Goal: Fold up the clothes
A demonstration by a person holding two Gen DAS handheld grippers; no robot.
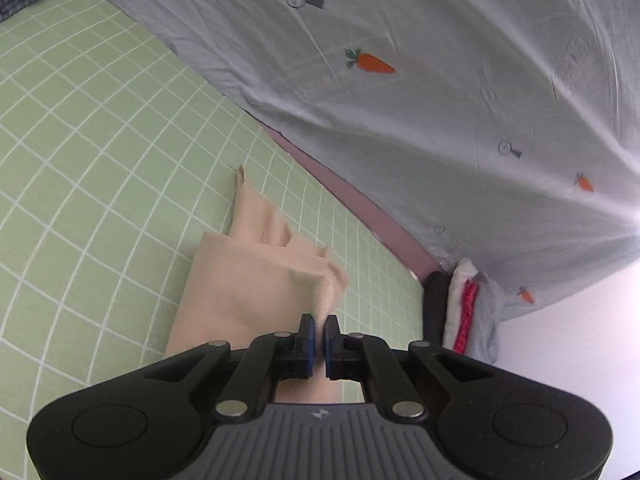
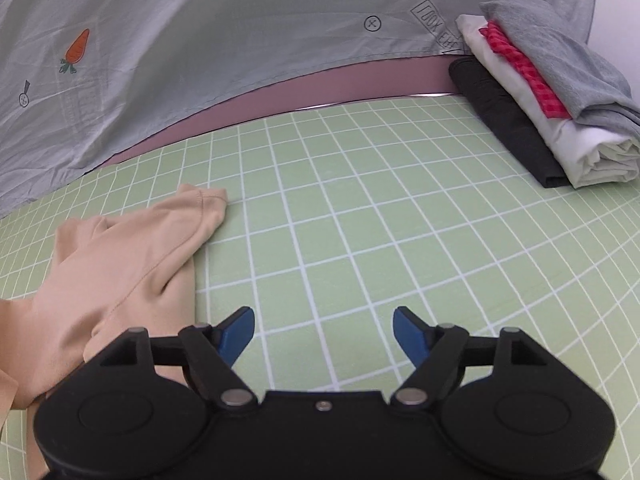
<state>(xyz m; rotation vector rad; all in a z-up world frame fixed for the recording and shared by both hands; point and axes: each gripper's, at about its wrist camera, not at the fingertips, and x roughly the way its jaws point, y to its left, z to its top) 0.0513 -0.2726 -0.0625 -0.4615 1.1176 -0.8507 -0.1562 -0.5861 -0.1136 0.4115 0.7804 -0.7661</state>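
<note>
My left gripper (image 1: 319,326) pinches the peach garment (image 1: 256,280) ahead; my right gripper (image 2: 324,330) stands spread, the garment to its left.

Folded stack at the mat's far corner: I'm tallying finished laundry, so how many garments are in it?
4 visible: a dark one at the bottom, a white one on it, a red checked one above that, and a grey one on top. Others may be hidden inside.

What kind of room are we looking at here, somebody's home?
Probably a bedroom at home, though I can't be sure. The work surface is a green bedsheet with a white grid, a pale grey quilt printed with carrots lies bunched behind it, and a stack of folded clothes sits at one corner.
</note>
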